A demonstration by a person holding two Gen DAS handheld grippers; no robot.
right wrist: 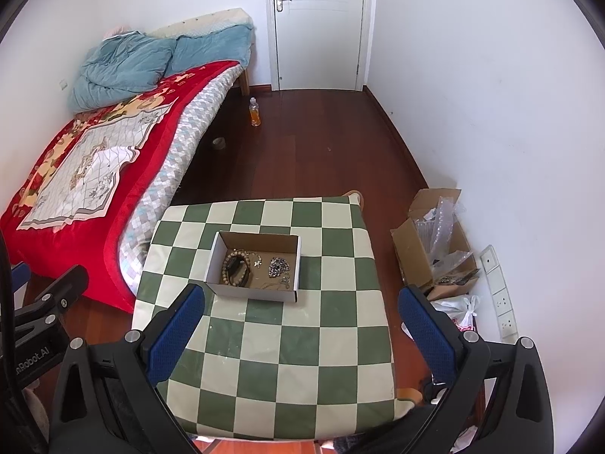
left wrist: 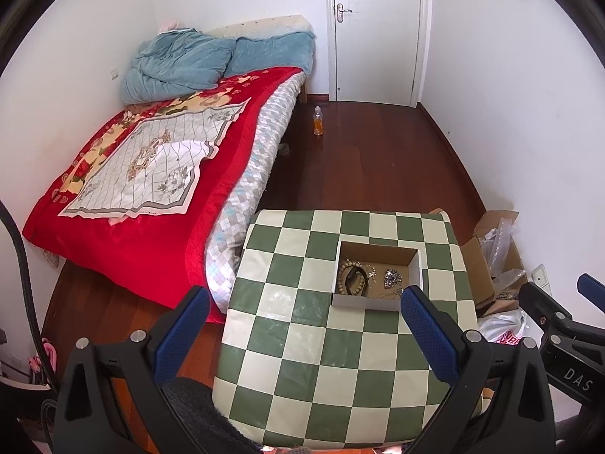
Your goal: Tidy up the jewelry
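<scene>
A small open cardboard box (left wrist: 414, 265) (right wrist: 215, 253) sits on a green-and-cream checked table (left wrist: 302, 340) (right wrist: 302, 359). Inside lie a wooden bead bracelet (left wrist: 343, 278) (right wrist: 227, 270), a dark band, a silver chain piece (left wrist: 391, 278) (right wrist: 278, 266) and thin chains. My left gripper (left wrist: 306, 299) is open, held above the table's near part, short of the box. My right gripper (right wrist: 302, 299) is open too, above the near table, with the box just beyond its left finger. Both hold nothing. The other gripper shows at each view's edge.
A bed (left wrist: 151, 174) (right wrist: 94, 159) with a red blanket and blue quilt stands left of the table. An orange bottle (left wrist: 318, 121) (right wrist: 255, 112) stands on the wood floor. A carton of plastic wrap (right wrist: 435, 242) and a bag lie right, by the wall. A closed white door (right wrist: 321, 26) is behind.
</scene>
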